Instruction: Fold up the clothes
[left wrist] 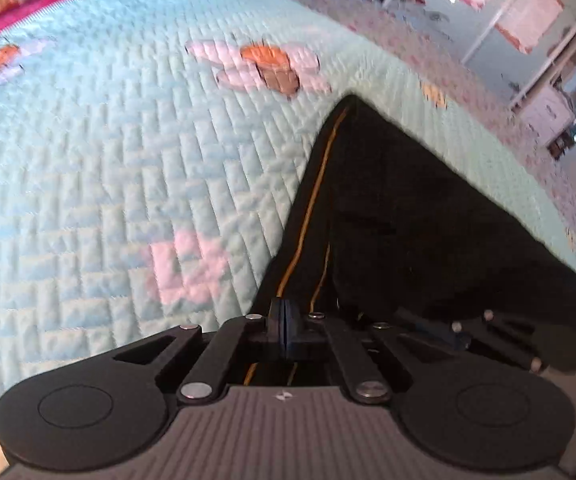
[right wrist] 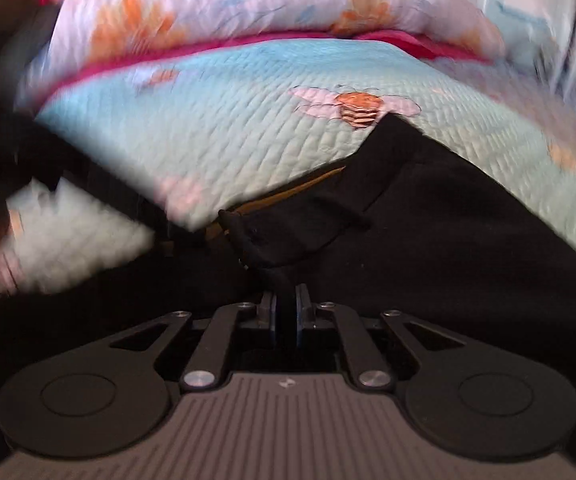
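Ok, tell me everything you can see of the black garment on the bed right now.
The black garment is dark, matte fabric with a thin orange-yellow stripe along one seam. It lies partly lifted on the quilted light-blue bedspread, one corner stretched towards a bee motif. The left gripper pinches its striped edge; the right gripper holds a bunched fold.

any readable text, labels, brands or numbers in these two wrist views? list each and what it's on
None readable in either view.
Small pale mark on the left claw's grey ribbed body: a logo shape, no letters.
Same mark on the right claw's body: no letters.
Black garment: orange stitching only, no visible label.
Quilted bedspread: bee and flower pictures, no words.
Background shelves: too blurred to read.
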A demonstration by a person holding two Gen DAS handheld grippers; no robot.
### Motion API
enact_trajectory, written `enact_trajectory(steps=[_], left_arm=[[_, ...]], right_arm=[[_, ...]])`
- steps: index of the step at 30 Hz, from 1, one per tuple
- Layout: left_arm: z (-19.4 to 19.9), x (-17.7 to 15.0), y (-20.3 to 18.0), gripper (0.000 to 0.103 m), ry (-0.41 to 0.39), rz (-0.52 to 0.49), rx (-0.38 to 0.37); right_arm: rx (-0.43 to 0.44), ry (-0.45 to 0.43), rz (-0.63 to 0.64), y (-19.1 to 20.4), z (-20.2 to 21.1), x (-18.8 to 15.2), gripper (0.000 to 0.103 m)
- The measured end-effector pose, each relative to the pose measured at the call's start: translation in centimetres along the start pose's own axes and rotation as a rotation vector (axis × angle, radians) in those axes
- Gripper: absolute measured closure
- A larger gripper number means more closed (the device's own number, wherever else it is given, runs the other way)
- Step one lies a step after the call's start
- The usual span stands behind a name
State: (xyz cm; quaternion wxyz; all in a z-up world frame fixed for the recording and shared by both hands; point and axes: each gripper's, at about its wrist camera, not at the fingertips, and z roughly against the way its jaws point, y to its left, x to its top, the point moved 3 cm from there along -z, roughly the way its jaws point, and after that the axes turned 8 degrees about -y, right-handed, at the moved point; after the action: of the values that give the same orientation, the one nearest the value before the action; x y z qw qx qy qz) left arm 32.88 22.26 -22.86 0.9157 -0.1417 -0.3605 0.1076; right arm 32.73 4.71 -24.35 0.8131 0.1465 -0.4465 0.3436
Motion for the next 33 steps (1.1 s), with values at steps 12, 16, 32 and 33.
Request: enact_trajectory(steps=[12,16,32,33], left_arm=[[1.3,1.1,-5.0,0.099,-0.044,-0.079,-0.102],[-1.1,-0.4,-8.3,0.096,0.007,-0.171,-0.133],[0.0,-3.5,-12.5,0.096,-0.009,-0.243,-0.042],[0.4,-3.9,-13.4,0.095,-0.013,-0.248,-0.055]], right_arm=[[0.124,-0.127,-0.656,-3.6,6.5,-2.1,0.062],[0.12,-0.116,-0.806,-3.0,10.2,-5.5,0.062],[-0.357,-0.197,-1.161,-17.6,27.5,-18.5,0.051],[-0.376,-0.209,-1.199,-18.5,27.3,-19.2,0.051]])
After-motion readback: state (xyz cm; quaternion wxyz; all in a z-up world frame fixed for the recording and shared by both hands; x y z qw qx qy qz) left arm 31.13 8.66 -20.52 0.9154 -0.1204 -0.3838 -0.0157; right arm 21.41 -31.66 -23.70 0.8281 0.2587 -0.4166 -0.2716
